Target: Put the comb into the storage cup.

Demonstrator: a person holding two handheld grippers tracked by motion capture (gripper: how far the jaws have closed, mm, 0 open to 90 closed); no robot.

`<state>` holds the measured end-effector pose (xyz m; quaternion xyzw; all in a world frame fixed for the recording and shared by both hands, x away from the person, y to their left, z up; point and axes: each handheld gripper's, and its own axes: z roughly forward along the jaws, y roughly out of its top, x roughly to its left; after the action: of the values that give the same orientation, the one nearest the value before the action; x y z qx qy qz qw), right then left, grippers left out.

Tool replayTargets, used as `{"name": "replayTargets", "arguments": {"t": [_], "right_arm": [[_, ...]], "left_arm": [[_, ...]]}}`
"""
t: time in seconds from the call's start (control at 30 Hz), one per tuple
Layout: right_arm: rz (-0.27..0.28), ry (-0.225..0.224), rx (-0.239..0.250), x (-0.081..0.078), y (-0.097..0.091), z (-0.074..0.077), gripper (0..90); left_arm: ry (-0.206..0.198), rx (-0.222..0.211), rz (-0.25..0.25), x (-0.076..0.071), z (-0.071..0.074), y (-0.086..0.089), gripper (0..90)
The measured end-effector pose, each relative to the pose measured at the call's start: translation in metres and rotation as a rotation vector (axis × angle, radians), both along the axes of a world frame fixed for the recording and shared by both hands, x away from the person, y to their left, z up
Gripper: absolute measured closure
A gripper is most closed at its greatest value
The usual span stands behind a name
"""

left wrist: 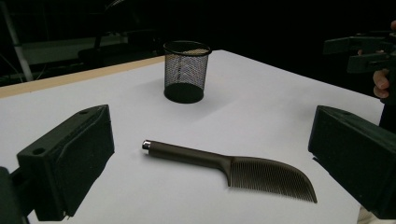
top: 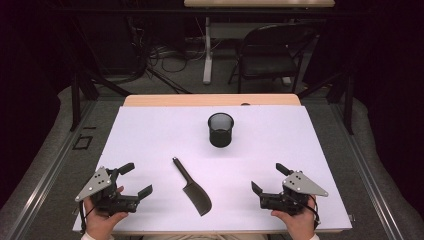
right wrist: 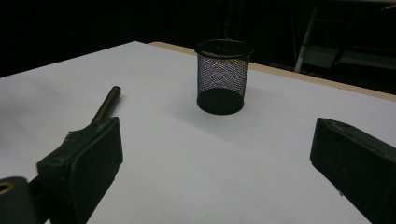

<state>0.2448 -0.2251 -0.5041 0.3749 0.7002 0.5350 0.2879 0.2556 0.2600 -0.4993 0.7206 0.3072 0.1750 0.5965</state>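
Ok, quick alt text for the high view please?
A dark comb lies between two open hand-held tongs, left and right, near a white table's front edge. An upright black mesh cup stands farther back.

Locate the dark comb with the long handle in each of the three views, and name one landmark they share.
High view: dark long-handled comb lies lower centre, between both grippers.
Left gripper view: it lies across the centre, teeth to the right.
Right gripper view: its handle shows at left, above the near jaw.
Shared landmark: black mesh cup.
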Motion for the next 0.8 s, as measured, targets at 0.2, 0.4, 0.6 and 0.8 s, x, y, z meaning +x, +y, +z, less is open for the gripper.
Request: {"name": "replayTargets", "arguments": {"t": [0.2,0.4,0.6,0.8], "right_arm": [[-0.003,0.002,-0.005,0.000,0.000,-0.002,2.3],[-0.016,0.011,-0.001,0.002,-0.002,-0.005,2.5],[-0.025,0.019,-0.004,0.003,-0.001,-0.006,2.6],[-0.031,0.026,-0.009,0.002,-0.002,-0.006,2.9]], "left_arm": [[0.014,0.006,-0.009,0.000,-0.001,-0.001,0.3],[0.044,0.006,-0.031,0.001,-0.002,-0.005,0.3],[0.046,0.041,-0.069,-0.001,-0.002,-0.011,0.3],[0.048,0.066,-0.078,-0.002,-0.002,-0.015,0.3]]}}
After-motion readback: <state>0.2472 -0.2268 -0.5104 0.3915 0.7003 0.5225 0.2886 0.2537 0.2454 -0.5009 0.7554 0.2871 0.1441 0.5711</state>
